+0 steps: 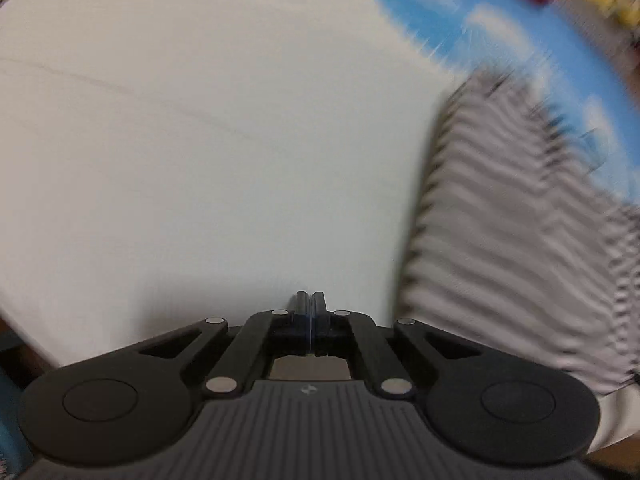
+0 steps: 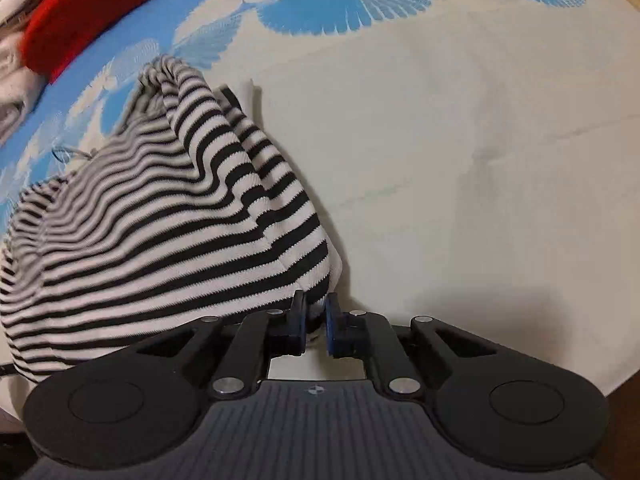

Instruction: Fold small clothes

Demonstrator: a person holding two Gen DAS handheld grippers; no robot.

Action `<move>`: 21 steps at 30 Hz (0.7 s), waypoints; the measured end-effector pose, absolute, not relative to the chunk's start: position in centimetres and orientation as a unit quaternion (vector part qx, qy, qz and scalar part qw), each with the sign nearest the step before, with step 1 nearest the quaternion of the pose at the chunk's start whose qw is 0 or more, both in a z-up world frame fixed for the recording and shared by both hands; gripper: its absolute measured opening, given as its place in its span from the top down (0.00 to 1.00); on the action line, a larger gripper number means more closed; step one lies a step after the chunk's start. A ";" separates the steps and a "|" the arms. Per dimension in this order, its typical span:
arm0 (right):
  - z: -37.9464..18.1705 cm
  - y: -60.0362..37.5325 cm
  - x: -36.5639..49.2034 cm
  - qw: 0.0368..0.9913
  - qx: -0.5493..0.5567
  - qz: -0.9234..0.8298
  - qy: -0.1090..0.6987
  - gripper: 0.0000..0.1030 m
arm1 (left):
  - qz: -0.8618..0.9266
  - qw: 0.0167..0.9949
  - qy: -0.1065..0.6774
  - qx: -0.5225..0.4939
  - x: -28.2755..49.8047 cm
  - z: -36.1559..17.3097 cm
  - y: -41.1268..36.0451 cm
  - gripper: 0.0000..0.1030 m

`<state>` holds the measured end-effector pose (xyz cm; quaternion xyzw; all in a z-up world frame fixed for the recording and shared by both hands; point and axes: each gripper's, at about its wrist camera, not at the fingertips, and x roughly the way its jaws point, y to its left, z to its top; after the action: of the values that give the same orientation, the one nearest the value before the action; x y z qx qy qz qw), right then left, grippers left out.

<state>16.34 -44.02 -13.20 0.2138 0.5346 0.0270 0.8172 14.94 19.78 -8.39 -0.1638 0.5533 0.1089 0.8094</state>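
The right gripper (image 2: 316,312) pinches the near corner of the striped top (image 2: 160,208), which stretches away to its left over the cloth (image 2: 460,160). The left gripper (image 1: 311,304) is fully closed on nothing, with the top lying to its right.

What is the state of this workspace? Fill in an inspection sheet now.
Surface: cream cloth with a blue leaf print toward the far edge, lightly creased.
Job's things: black-and-white striped garment, bunched up and unfolded; blurred in the left wrist view.
Clutter: red knit item at the far edge; pale fabric beside it.
Grippers: left gripper shut, fingers together, nothing between them, over bare cloth; right gripper shut on a corner of the striped garment.
Cables: a thin dark cord by the striped garment; cannot tell what it belongs to.
Surroundings: yellow object at the far edge in the left wrist view, too blurred to identify.
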 end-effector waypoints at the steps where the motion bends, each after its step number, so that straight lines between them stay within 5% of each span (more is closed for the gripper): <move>1: -12.7 -44.0 16.4 0.823 0.214 0.024 0.526 0.81 | 0.096 0.828 0.526 -0.170 14.8 -7.3 19.6 0.97; 2: -12.0 -43.9 16.3 0.834 0.207 0.018 0.510 0.75 | 0.080 0.841 0.505 -0.179 14.8 -6.5 19.3 0.87; 3: -11.5 -43.9 16.1 0.846 0.199 0.012 0.495 0.59 | 0.068 0.845 0.495 -0.191 14.8 -6.1 19.0 0.62; 4: -10.9 -43.9 16.1 0.858 0.194 0.009 0.476 0.49 | 0.064 0.843 0.495 -0.200 15.1 -6.2 18.6 0.47; 5: -10.8 -43.9 16.2 0.863 0.194 0.009 0.466 0.48 | 0.061 0.837 0.502 -0.208 15.5 -6.6 18.3 0.32; 6: -10.8 -43.9 16.4 0.864 0.197 0.012 0.463 0.48 | 0.053 0.828 0.516 -0.214 15.9 -7.2 17.8 0.32; 8: -11.4 -43.9 17.0 0.857 0.201 0.021 0.474 0.48 | 0.041 0.813 0.541 -0.211 16.5 -8.4 16.9 0.34; 9: -11.8 -43.7 17.5 0.852 0.198 0.023 0.484 0.49 | 0.036 0.811 0.549 -0.201 16.8 -8.7 16.5 0.49; 10: -12.0 -43.3 17.6 0.850 0.191 0.024 0.490 0.52 | 0.029 0.811 0.552 -0.193 17.4 -8.9 16.5 0.80; 11: -12.1 -43.0 17.8 0.850 0.185 0.029 0.493 0.58 | 0.021 0.812 0.552 -0.189 17.4 -9.1 16.4 0.97; 13: -11.6 -42.8 17.9 0.857 0.186 0.044 0.478 0.95 | 0.022 0.823 0.536 -0.188 17.5 -8.6 17.2 1.00; 17: -9.7 -43.3 17.5 0.877 0.223 0.078 0.417 1.00 | 0.077 0.821 0.532 -0.191 16.3 -8.3 19.7 1.00; 21: -13.3 -44.1 18.7 0.832 0.183 -0.022 0.524 1.00 | 0.074 0.788 0.599 -0.125 17.1 -10.5 17.9 0.98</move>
<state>18.72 -44.08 -13.33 0.1834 0.5235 -0.0216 0.8318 17.11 17.86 -10.52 -0.1252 0.5985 0.0735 0.7878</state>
